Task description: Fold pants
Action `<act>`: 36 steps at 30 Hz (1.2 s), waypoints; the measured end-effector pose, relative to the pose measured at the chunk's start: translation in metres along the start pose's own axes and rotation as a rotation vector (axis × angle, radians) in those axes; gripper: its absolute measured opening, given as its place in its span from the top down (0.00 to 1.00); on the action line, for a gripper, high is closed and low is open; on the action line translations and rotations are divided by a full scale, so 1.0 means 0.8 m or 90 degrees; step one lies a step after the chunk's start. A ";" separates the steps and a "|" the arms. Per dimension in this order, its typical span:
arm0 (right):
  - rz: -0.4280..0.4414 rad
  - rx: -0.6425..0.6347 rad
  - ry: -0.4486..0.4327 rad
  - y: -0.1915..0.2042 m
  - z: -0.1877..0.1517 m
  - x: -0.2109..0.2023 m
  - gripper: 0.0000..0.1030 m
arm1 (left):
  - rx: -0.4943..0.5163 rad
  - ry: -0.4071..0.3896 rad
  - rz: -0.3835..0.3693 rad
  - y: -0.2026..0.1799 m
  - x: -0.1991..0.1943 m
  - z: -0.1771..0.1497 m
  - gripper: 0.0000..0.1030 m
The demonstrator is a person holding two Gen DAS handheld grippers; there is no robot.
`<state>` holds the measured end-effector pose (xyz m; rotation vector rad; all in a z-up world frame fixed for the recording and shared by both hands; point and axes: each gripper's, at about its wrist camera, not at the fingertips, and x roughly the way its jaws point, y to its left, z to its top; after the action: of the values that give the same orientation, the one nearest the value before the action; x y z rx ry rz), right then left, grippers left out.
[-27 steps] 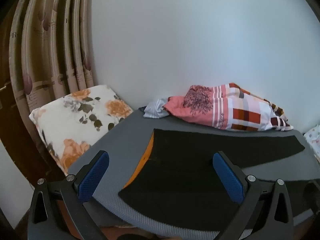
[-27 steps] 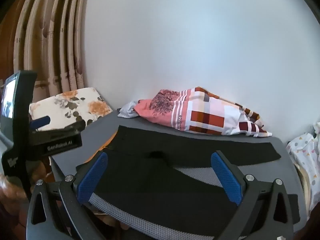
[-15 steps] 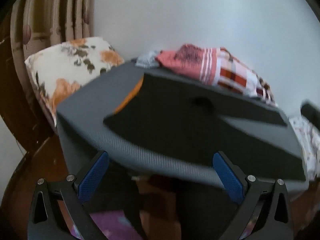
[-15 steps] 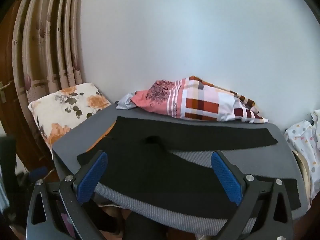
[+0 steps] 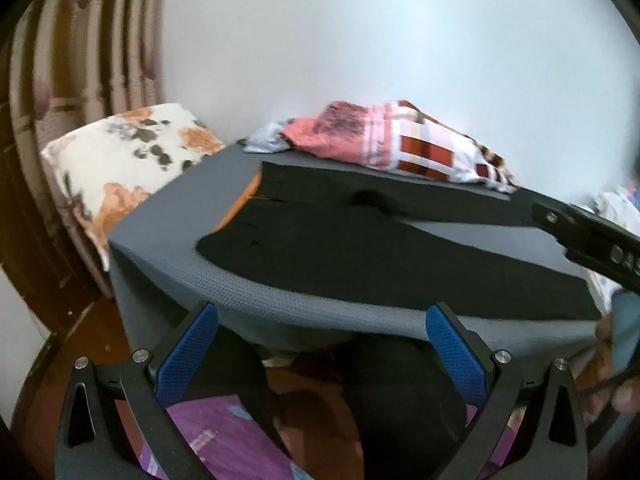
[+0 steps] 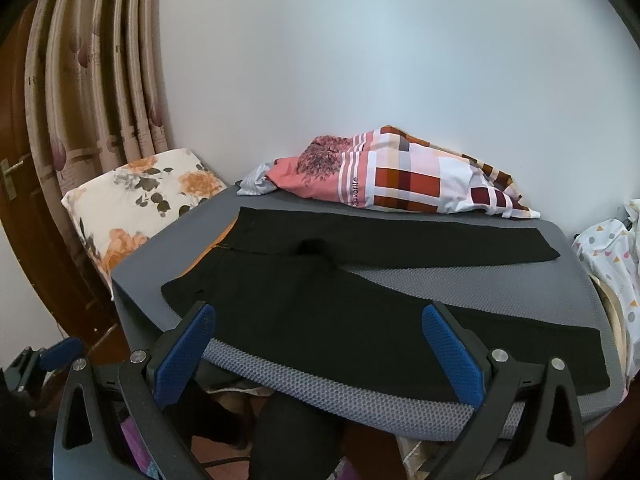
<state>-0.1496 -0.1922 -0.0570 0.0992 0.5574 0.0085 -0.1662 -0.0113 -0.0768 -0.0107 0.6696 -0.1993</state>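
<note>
Grey mesh bed (image 6: 460, 280) against a white wall carries the black pants (image 6: 320, 312), spread flat with legs splayed rightward and the waist at left. Both the left hand-held gripper (image 5: 322, 354) and the right hand-held gripper (image 6: 316, 354) hover released, off the near edge. A good start is probably pinching the near leg's hem and waist together, then carrying it evenly onto the far leg. Motion blur softens the left view; the near hem corner is hard to read.

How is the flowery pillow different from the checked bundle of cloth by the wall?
The floral pillow is cream with orange flowers; the checked cloth bundle is pink, red and white squares. The floral pillow leans tilted beside the grey mattress; the checked cloth bundle lies on top of it, behind the black pants. Both are soft, patterned fabric.
</note>
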 end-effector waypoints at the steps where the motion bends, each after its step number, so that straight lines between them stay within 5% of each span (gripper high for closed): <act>1: 0.001 0.001 0.000 0.000 -0.001 0.000 0.00 | 0.002 0.008 -0.004 0.000 0.002 0.000 0.00; 7: -0.015 -0.008 0.008 0.000 0.003 0.009 0.00 | -0.031 -0.008 -0.063 0.020 0.010 0.014 0.00; 10: -0.017 -0.014 0.012 0.001 0.015 0.023 0.00 | 0.020 0.000 -0.107 0.024 0.035 0.036 0.00; 14: -0.015 -0.023 0.016 0.002 0.034 0.050 0.00 | 0.078 -0.013 -0.068 0.037 0.072 0.082 0.00; 19: -0.007 -0.019 0.032 -0.001 0.052 0.091 0.00 | 0.077 -0.024 -0.009 0.092 0.150 0.160 0.00; 24: 0.001 -0.011 0.066 -0.005 0.051 0.140 0.00 | 0.140 0.000 -0.038 0.146 0.277 0.233 0.03; 27: 0.001 -0.004 0.097 -0.008 0.048 0.170 0.00 | 0.165 0.047 -0.082 0.174 0.364 0.267 0.26; 29: -0.006 0.001 0.116 -0.013 0.045 0.191 0.00 | 0.143 0.089 -0.113 0.198 0.423 0.288 0.51; 31: -0.015 0.006 0.132 -0.018 0.043 0.211 0.00 | 0.139 0.111 -0.122 0.216 0.475 0.302 0.60; 36: -0.026 0.029 0.172 -0.029 0.035 0.253 0.00 | 0.148 0.156 -0.138 0.240 0.579 0.324 0.61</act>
<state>0.0369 -0.2108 -0.1423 0.1322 0.8297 -0.0311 0.3833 0.0766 -0.1724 0.1676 0.8869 -0.4918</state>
